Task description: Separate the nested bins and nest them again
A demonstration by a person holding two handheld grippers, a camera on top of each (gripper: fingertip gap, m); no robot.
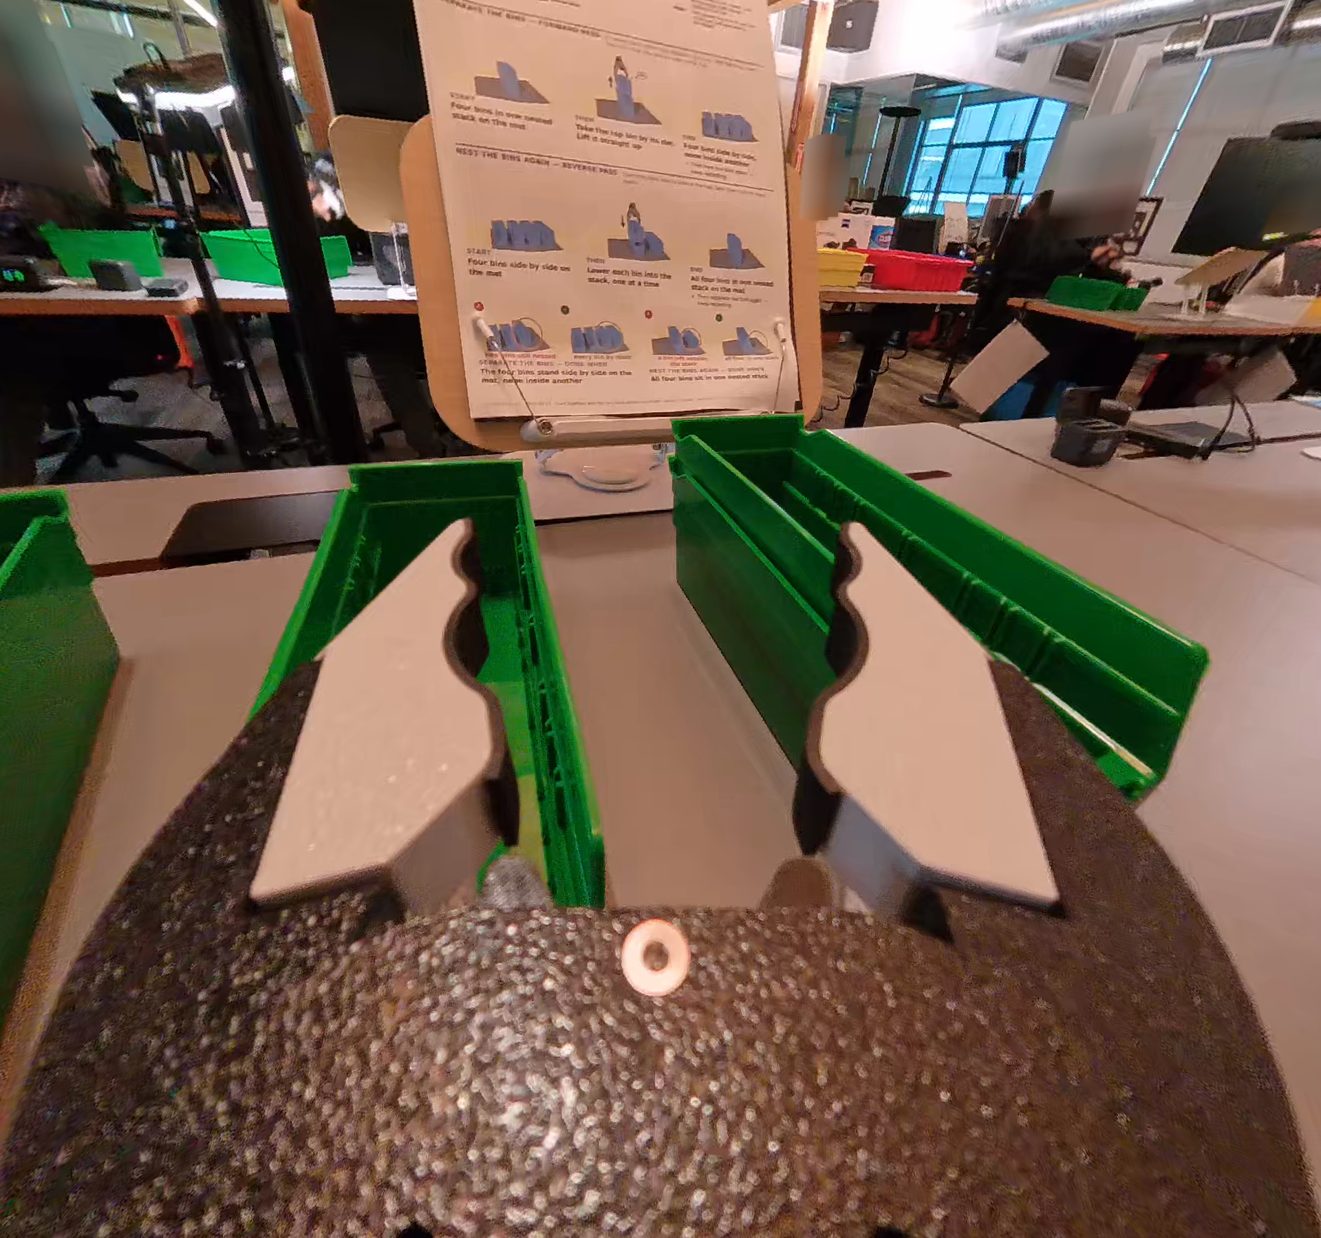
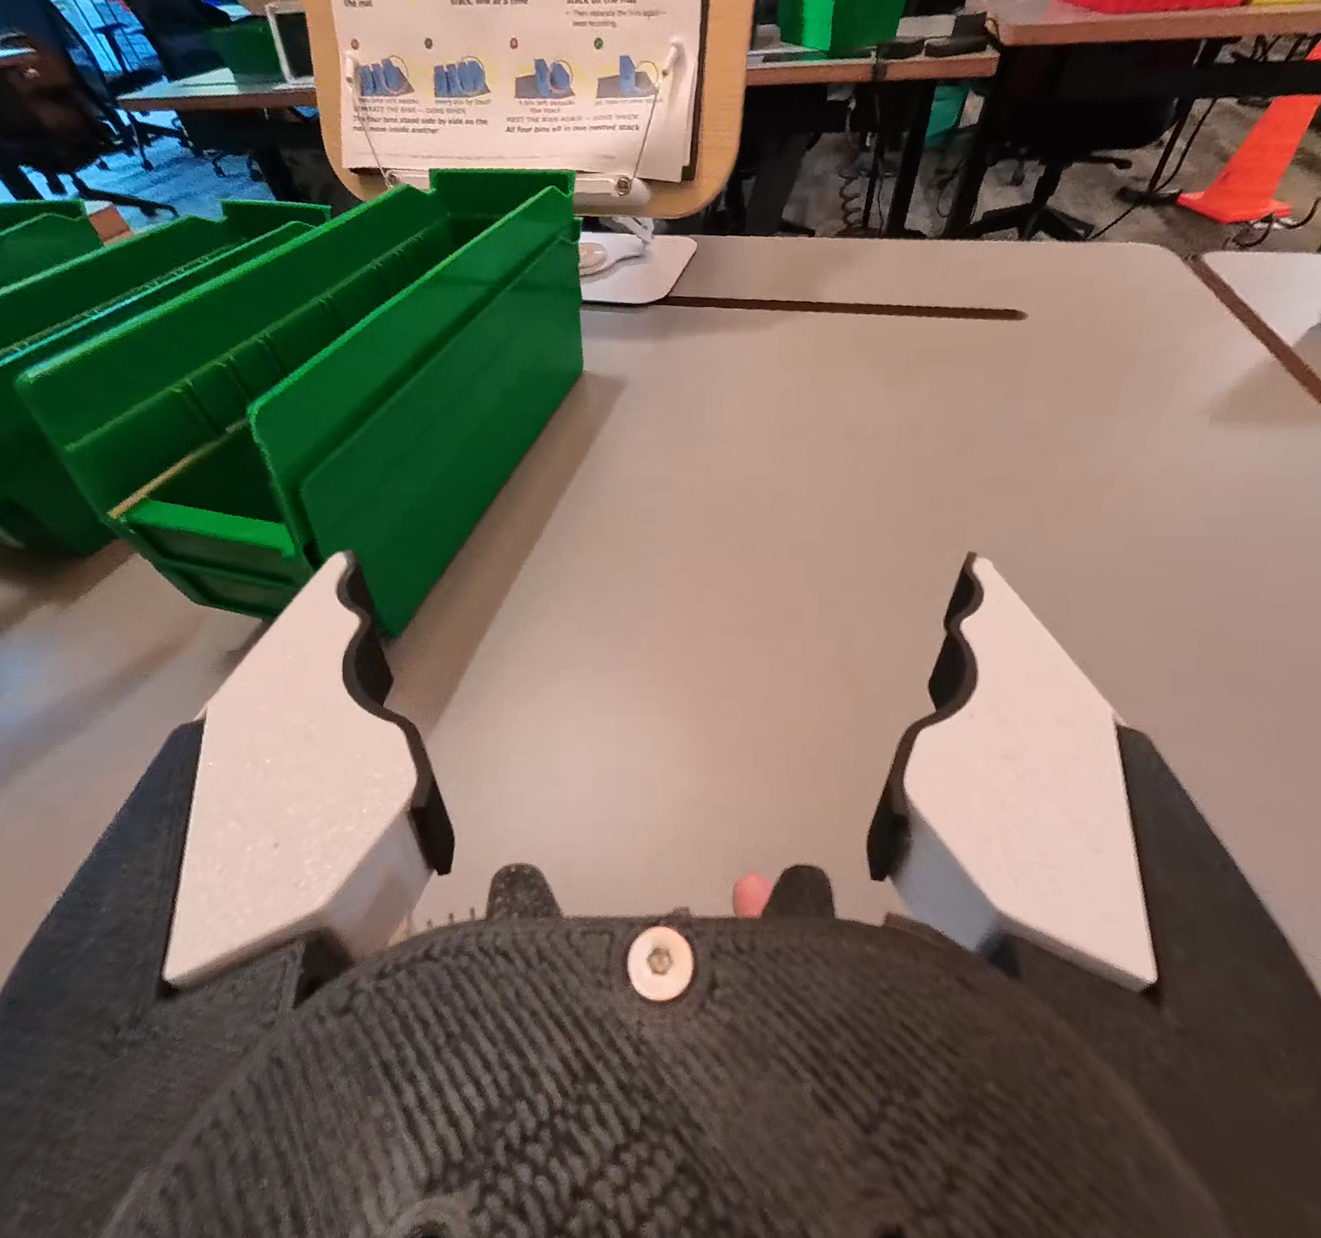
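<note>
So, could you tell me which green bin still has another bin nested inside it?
The rightmost green bin: doubled walls show a second bin inside. The middle bin looks single.

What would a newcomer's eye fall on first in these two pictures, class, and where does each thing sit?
First, the bright green bins standing in a row on the grey table, the rightmost looking like two still nested. Next, the instruction sheet on a stand behind them. In front, both grippers are open: the left gripper hovers over the gap between two bins, the right gripper over bare table beside the rightmost bin.
</note>
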